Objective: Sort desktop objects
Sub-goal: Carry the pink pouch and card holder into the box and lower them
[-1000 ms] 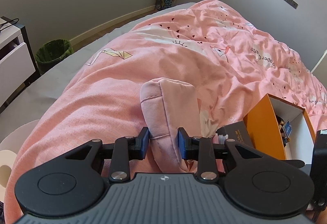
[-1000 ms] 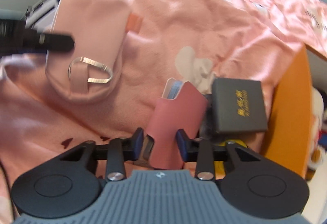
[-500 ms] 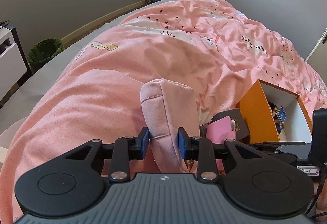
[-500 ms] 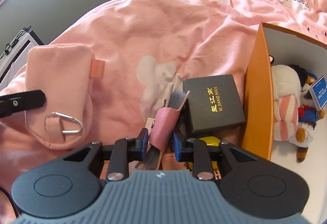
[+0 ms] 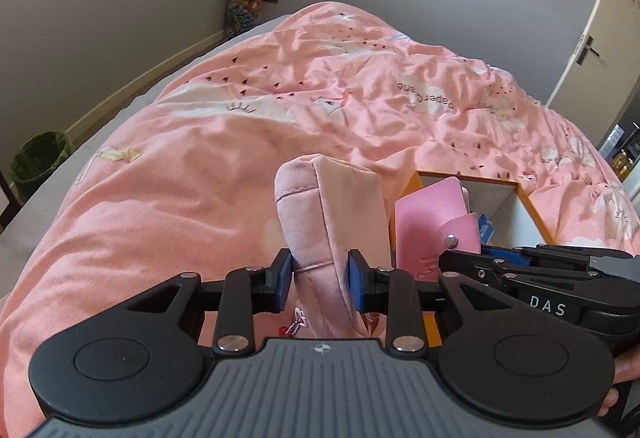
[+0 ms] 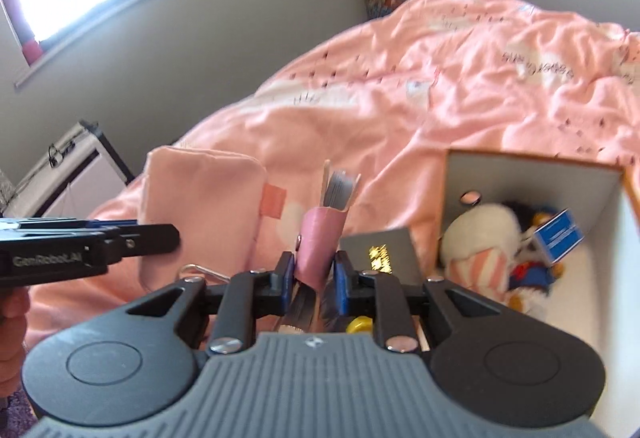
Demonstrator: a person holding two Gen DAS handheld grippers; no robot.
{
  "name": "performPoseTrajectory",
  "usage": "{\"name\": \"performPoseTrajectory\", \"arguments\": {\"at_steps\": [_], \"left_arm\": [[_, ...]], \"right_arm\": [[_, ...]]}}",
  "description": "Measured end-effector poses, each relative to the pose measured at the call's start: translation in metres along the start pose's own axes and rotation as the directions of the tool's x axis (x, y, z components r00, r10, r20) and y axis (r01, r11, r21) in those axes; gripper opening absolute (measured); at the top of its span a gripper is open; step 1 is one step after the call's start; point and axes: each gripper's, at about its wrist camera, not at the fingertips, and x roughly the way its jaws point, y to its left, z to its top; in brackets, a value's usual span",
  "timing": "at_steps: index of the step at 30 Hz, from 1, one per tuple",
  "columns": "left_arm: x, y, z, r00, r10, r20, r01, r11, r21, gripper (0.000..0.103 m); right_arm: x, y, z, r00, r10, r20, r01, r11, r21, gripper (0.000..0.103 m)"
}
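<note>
Your left gripper (image 5: pixel 320 276) has its jaws clenched on the soft pink pouch (image 5: pixel 332 214) above the bed (image 5: pixel 200 166); it sags, so grip its seam. Your right gripper (image 6: pixel 314 280) is closing its jaws on the light, stiff pink card holder (image 6: pixel 320 238) (cards could slide out) beside the orange box (image 6: pixel 532 174).

Plush toy (image 6: pixel 486 238) motion-blurred, black box (image 6: pixel 380 250) lettering unreadable, yellow item (image 6: pixel 359 325) mostly hidden behind right gripper (image 6: pixel 314 274)

The pouch (image 5: pixel 332 222) was soft matt cloth; the card holder (image 6: pixel 320 238) smooth leather; the box (image 6: pixel 532 174) stiff cardboard.
</note>
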Motion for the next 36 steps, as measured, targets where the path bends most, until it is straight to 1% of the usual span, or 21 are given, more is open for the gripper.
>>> {"name": "performPoseTrajectory", "arguments": {"at_steps": [3, 6, 9, 12, 16, 19, 22, 24, 27, 32, 34, 36], "left_arm": [[0.002, -0.031, 0.010, 0.998, -0.058, 0.012, 0.057, 0.996, 0.065, 0.033], [0.011, -0.065, 0.018, 0.993, -0.115, 0.007, 0.113, 0.985, 0.129, 0.033], [0.028, -0.101, 0.023, 0.985, -0.173, -0.020, 0.174, 0.967, 0.187, 0.033], [0.056, -0.133, 0.025, 0.974, -0.214, -0.073, 0.225, 0.948, 0.223, 0.033], [0.096, -0.167, 0.023, 0.966, -0.211, -0.147, 0.244, 0.934, 0.261, 0.033], [0.123, -0.183, 0.021, 0.960, -0.207, -0.188, 0.252, 0.930, 0.266, 0.033], [0.148, -0.196, 0.023, 0.959, -0.186, -0.216, 0.242, 0.932, 0.270, 0.033], [0.163, -0.202, 0.023, 0.960, -0.159, -0.232, 0.223, 0.934, 0.280, 0.033], [0.179, -0.210, 0.024, 0.959, -0.132, -0.250, 0.205, 0.933, 0.295, 0.033], [0.200, -0.219, 0.027, 0.958, -0.092, -0.271, 0.177, 0.934, 0.311, 0.033], [0.207, -0.221, 0.027, 0.955, -0.090, -0.283, 0.180, 0.933, 0.312, 0.033], [0.210, -0.220, 0.027, 0.955, -0.092, -0.283, 0.181, 0.935, 0.307, 0.033]], "right_arm": [[-0.029, -0.018, 0.005, 0.997, -0.048, 0.054, 0.048, 0.999, -0.006, 0.022], [-0.050, -0.040, 0.007, 0.989, -0.122, 0.086, 0.124, 0.992, -0.015, 0.022], [-0.061, -0.067, 0.004, 0.976, -0.202, 0.084, 0.203, 0.979, -0.009, 0.022], [-0.065, -0.095, 0.000, 0.958, -0.279, 0.060, 0.280, 0.960, 0.001, 0.022], [-0.062, -0.129, -0.006, 0.941, -0.337, 0.016, 0.336, 0.942, 0.018, 0.022], [-0.058, -0.149, -0.009, 0.936, -0.351, -0.012, 0.351, 0.936, 0.022, 0.022], [-0.051, -0.161, -0.008, 0.937, -0.347, -0.029, 0.348, 0.937, 0.013, 0.022], [-0.046, -0.166, -0.006, 0.940, -0.339, -0.037, 0.340, 0.940, 0.005, 0.022], [-0.038, -0.171, -0.006, 0.942, -0.331, -0.054, 0.331, 0.943, -0.008, 0.022], [-0.018, -0.176, -0.003, 0.946, -0.313, -0.081, 0.312, 0.950, -0.029, 0.022], [-0.010, -0.177, -0.001, 0.948, -0.304, -0.091, 0.302, 0.953, -0.036, 0.022], [-0.003, -0.177, 0.000, 0.945, -0.313, -0.096, 0.309, 0.950, -0.053, 0.022]]}}
